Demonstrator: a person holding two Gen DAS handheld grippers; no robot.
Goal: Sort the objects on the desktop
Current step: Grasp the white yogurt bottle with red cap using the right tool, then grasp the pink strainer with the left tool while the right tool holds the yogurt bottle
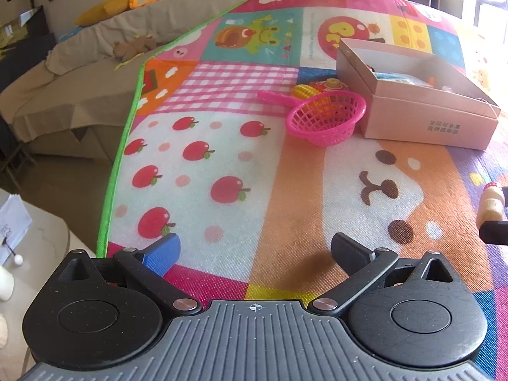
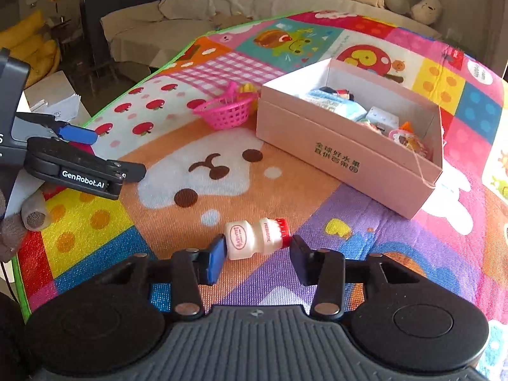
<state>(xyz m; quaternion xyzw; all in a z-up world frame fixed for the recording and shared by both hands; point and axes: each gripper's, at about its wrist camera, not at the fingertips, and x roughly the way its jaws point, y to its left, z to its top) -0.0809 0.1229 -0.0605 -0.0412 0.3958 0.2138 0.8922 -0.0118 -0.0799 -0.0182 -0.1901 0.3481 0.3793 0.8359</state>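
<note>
A small white probiotic drink bottle [image 2: 254, 238] with a red cap lies sideways between the fingers of my right gripper [image 2: 255, 250], which is shut on it end to end, low over the mat. It shows at the right edge of the left wrist view [image 1: 492, 203]. My left gripper [image 1: 254, 250] is open and empty above the mat; it also appears in the right wrist view [image 2: 104, 152]. A pink cardboard box [image 2: 346, 155] holds several small items. It also shows in the left wrist view [image 1: 425, 117].
A pink plastic basket [image 1: 327, 117] with a handle sits left of the box, with yellow toy corn [image 1: 304, 90] behind it. The colourful play mat [image 1: 222, 165] has a green edge on the left. A beige sofa [image 2: 197, 9] with plush toys stands behind.
</note>
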